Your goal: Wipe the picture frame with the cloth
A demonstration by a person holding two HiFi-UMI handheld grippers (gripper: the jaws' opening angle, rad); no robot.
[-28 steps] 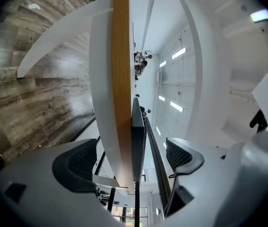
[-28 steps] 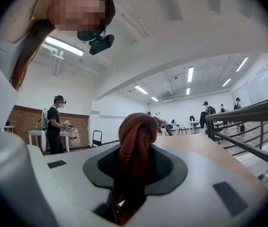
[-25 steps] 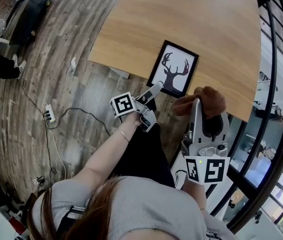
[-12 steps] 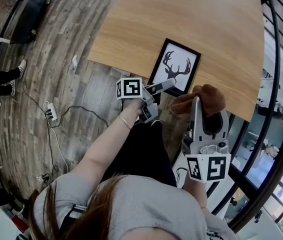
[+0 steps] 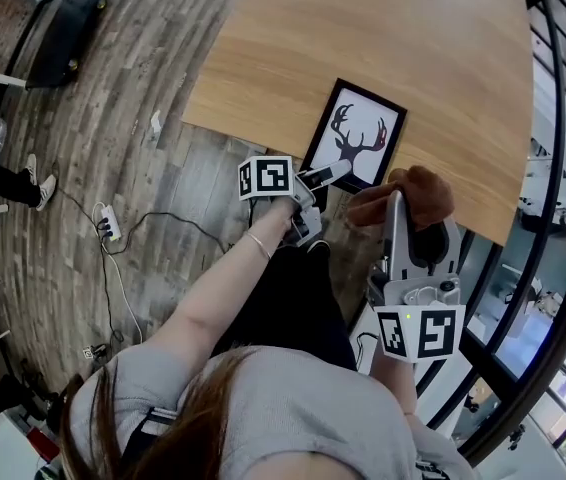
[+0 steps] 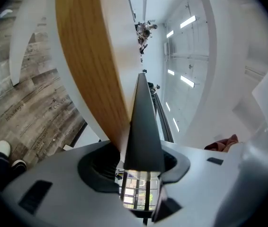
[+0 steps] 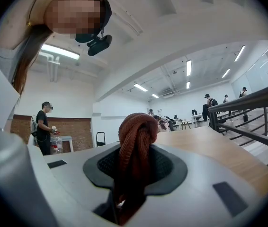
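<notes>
- Now the picture frame [image 5: 356, 136] with the deer on it lies flat on the wooden table [image 5: 443, 58], close to the edge nearest the person.
- The left gripper [image 5: 331, 172] has just been closing its jaws, and the near edge of the frame sits between them. In the left gripper view the dark edge runs right into the jaws, so it looks pinched tight.
- The right gripper [image 5: 395, 208] is squeezed on the brown cloth [image 5: 410, 193]. The cloth bunches up in a fat lump past the tips, just beside the frame's near corner. It does not look to be on the picture yet.
- I think the step now is to hold the frame still and bring the cloth onto it.
- To do it well, keep the left grip firm but gentle, so the frame does not slide off the table edge.
- Put the soft lump of cloth on the front of the frame, not the hard tips, or it may get scratched.
- Rub in long, slow strokes from one side to the other, and go over the black rim too.
</notes>
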